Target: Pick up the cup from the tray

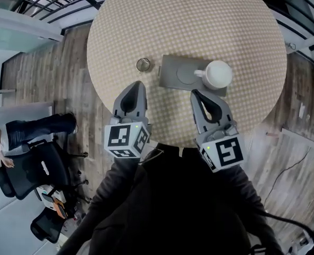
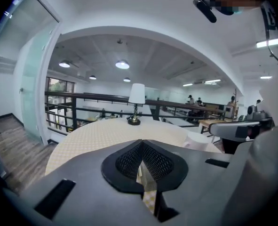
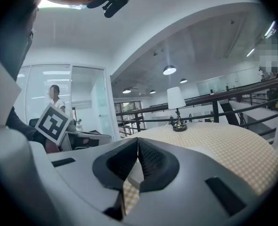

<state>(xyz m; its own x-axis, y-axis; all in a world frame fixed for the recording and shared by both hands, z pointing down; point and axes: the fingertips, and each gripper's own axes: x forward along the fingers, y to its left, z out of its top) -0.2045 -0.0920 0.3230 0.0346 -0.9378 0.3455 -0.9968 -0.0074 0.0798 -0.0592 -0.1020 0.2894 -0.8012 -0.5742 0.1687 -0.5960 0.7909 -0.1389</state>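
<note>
Our left gripper [image 1: 137, 84] & right gripper [image 1: 195, 93] are both closed, w/ nothing in them. The cup [image 1: 219, 74] sits at the tray [image 1: 172, 74]'s right end, so we think the right one's nearest.

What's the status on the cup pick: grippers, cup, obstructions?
Left gripper and right gripper both shut, empty, near the tray. White cup upright on tray's right end, untouched. Nothing between right gripper and cup.

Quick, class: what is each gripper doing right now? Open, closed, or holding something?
Left gripper: closed, holding nothing.
Right gripper: closed, holding nothing.
</note>
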